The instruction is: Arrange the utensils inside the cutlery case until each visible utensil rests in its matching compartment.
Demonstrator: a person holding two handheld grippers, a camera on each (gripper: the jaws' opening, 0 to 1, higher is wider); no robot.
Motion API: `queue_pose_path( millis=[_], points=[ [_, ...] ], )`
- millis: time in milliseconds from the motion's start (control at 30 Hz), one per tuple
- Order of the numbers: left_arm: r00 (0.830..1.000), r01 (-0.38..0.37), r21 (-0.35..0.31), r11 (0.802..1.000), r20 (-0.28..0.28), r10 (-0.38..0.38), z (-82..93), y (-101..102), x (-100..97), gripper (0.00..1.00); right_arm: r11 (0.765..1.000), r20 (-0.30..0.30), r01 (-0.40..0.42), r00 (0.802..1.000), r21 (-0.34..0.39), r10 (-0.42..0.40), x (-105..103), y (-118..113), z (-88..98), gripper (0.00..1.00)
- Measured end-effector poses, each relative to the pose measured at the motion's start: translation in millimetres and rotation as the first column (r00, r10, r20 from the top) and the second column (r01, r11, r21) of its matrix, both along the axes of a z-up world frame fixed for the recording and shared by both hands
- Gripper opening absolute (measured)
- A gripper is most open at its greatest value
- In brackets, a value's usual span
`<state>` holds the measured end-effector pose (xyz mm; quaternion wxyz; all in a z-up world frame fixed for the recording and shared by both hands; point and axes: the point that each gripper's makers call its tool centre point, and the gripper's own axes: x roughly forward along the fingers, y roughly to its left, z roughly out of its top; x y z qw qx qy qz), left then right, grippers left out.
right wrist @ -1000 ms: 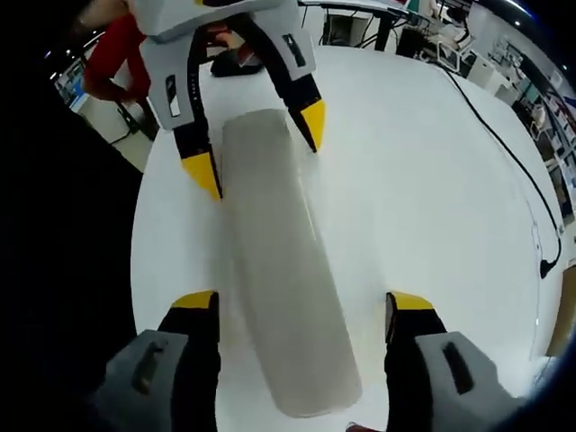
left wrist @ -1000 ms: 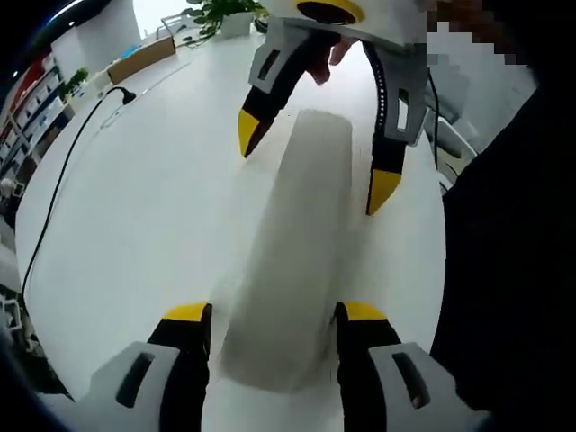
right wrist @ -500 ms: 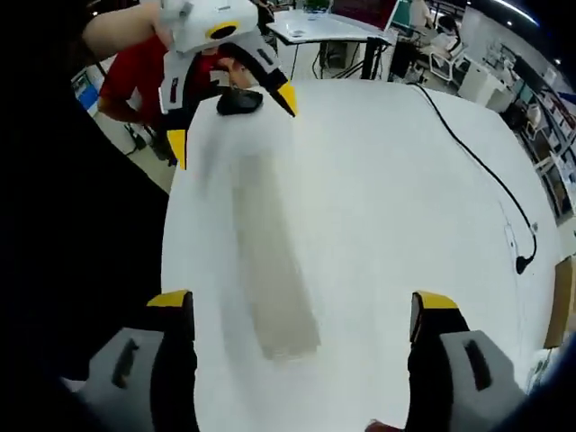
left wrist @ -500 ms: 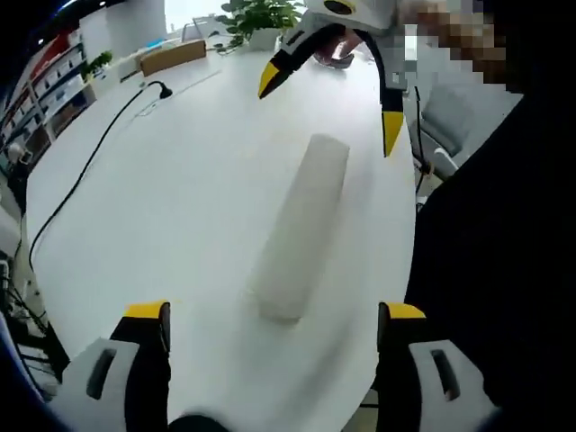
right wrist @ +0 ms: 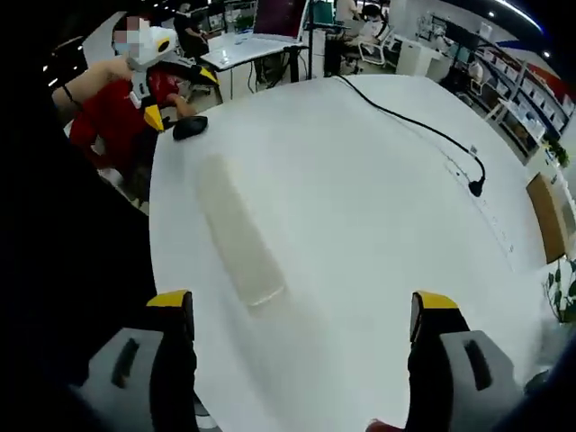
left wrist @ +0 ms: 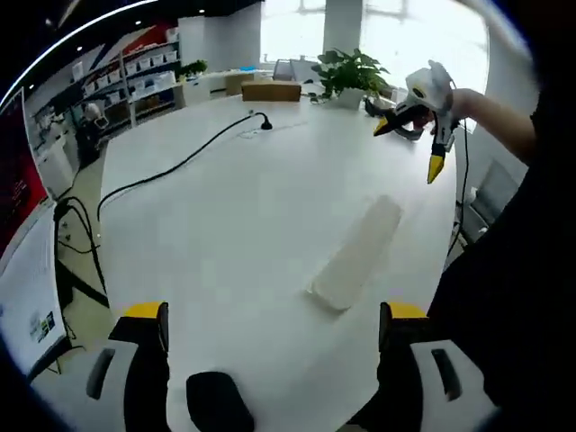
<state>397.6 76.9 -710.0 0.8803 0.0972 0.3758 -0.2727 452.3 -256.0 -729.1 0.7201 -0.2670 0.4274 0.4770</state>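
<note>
The cutlery case (left wrist: 355,252) is a long frosted white box with rounded ends, lying flat on the white table (left wrist: 225,216) near its edge. Its lid hides what is inside. My left gripper (left wrist: 273,310) hangs well back from one end of it, jaws wide apart and empty. Beyond the far end the right gripper (left wrist: 409,148) floats in the air, open. From the other side, the case (right wrist: 238,229) runs away from my right gripper (right wrist: 303,301), which is open and empty. The left gripper (right wrist: 180,97) hovers past the case's far end.
A black mouse (right wrist: 189,128) lies on the table near the left gripper, and shows as a dark shape (left wrist: 220,400) between the left jaws. A black cable (left wrist: 180,162) crosses the table to a plug (right wrist: 477,189). A potted plant (left wrist: 351,72) and box (left wrist: 270,90) stand at the far end.
Both grippers have drawn back and lifted away from the case's two ends, their jaws spreading wider. The case stays lying on the table.
</note>
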Motion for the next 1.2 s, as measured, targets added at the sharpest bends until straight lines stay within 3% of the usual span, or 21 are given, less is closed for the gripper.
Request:
queue_pose_path(
  millis=[267, 533, 667, 733, 867, 933, 1033, 1067, 1100, 1200],
  points=[
    [0.996, -0.089, -0.008, 0.996, 0.004, 0.089, -4.5, 23, -18.0, 1.00, 0.999, -0.038, 0.035, 0.999, -0.031, -0.036, -13, -12, -11.6, 0.99],
    [0.993, -0.115, -0.031, 0.993, -0.018, 0.114, -13.4, 18, -34.3, 1.00, 0.996, -0.135, 0.015, 0.990, -0.088, -0.027, -37, -19, -25.1, 0.99],
    [0.993, -0.119, -0.015, 0.993, -0.025, 0.119, -14.7, 22, -35.5, 1.00, 0.995, -0.151, 0.003, 0.988, -0.099, -0.018, -41, -18, -27.1, 0.99],
    [0.991, -0.132, 0.015, 0.991, 0.008, 0.131, -12.0, 28, -30.5, 1.00, 0.994, -0.145, -0.008, 0.989, -0.108, -0.008, -40, -18, -27.1, 0.99],
    [0.990, -0.140, 0.004, 0.990, 0.014, 0.140, -10.6, 28, -27.8, 1.00, 0.990, -0.149, 0.035, 0.987, -0.135, -0.056, -35, -24, -28.8, 0.95],
    [0.991, -0.133, 0.037, 0.990, 0.027, 0.132, -11.6, 30, -26.6, 1.00, 0.990, -0.143, 0.016, 0.989, -0.137, -0.036, -36, -24, -27.6, 0.96],
    [0.992, -0.108, 0.165, 0.980, 0.077, 0.096, -11.6, 40, -23.1, 1.00, 0.989, -0.141, 0.003, 0.990, -0.146, -0.024, -38, -24, -27.1, 0.97],
    [0.993, -0.104, 0.180, 0.978, 0.076, 0.092, -12.6, 39, -23.4, 1.00, 0.989, -0.139, 0.000, 0.990, -0.147, -0.020, -38, -24, -26.9, 0.97],
    [0.995, -0.096, 0.196, 0.976, 0.042, 0.089, -17.1, 39, -27.2, 1.00, 0.989, -0.137, -0.002, 0.990, -0.148, -0.018, -37, -24, -27.1, 0.97],
    [0.996, -0.087, 0.221, 0.971, 0.054, 0.077, -19.0, 38, -24.5, 1.00, 0.987, -0.138, -0.005, 0.990, -0.159, -0.017, -37, -25, -28.1, 0.96]
  ],
)
